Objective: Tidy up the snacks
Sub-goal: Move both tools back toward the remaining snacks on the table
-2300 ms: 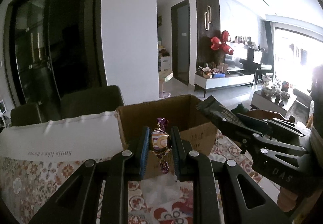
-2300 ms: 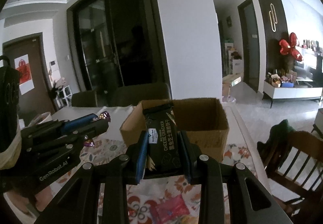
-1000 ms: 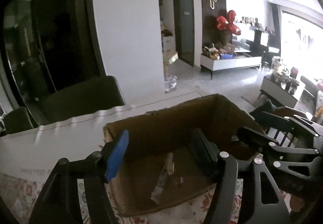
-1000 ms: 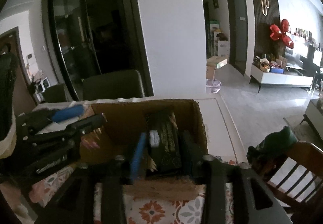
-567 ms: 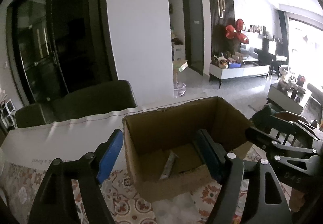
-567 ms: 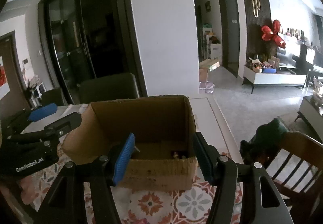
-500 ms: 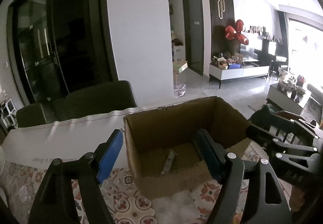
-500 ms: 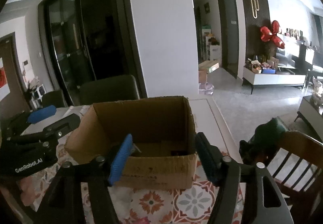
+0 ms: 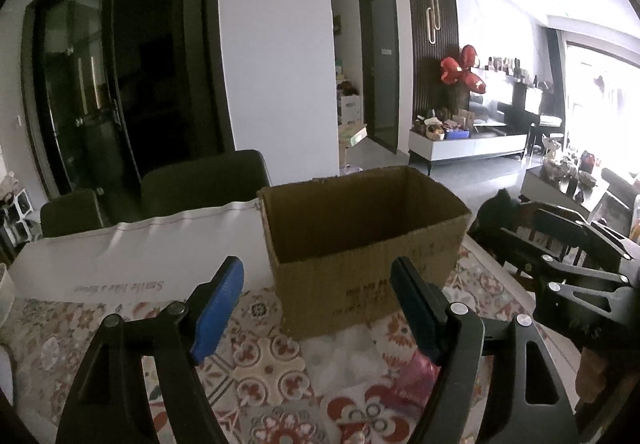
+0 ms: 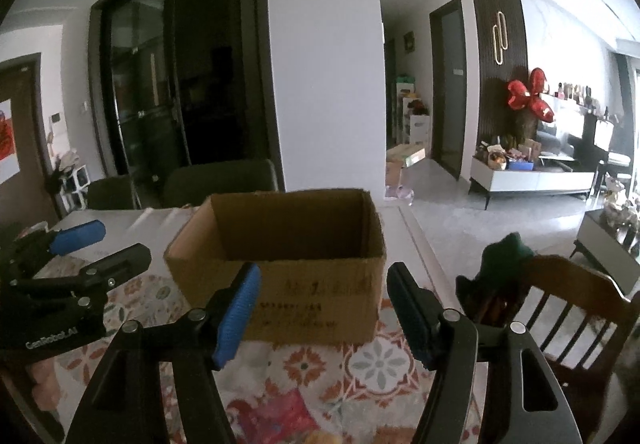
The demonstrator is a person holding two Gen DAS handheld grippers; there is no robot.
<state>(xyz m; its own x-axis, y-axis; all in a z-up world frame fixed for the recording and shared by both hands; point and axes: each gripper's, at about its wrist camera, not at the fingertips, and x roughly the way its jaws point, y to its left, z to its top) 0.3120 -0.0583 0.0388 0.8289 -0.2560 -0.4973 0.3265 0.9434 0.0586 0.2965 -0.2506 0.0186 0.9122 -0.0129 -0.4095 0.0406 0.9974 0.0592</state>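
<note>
An open brown cardboard box [image 9: 360, 244] stands on the patterned tablecloth; it also shows in the right wrist view [image 10: 288, 268]. Its inside is hidden from both views. My left gripper [image 9: 320, 304] is open and empty, just in front of the box. My right gripper [image 10: 324, 308] is open and empty, also in front of the box. A pink snack packet [image 9: 416, 376] lies on the cloth near the left gripper's right finger; it shows in the right wrist view [image 10: 276, 420] below the fingers.
A white paper sheet [image 9: 132, 256] covers the far left of the table. Dark chairs [image 9: 200, 180] stand behind the table. A wooden chair [image 10: 560, 308] with a dark green cloth stands at the right. The table edge [image 10: 416, 232] runs right of the box.
Both grippers let go of their snacks over the box, the left a candy and the right a black cracker packet, then drew back and lower, open and empty.
</note>
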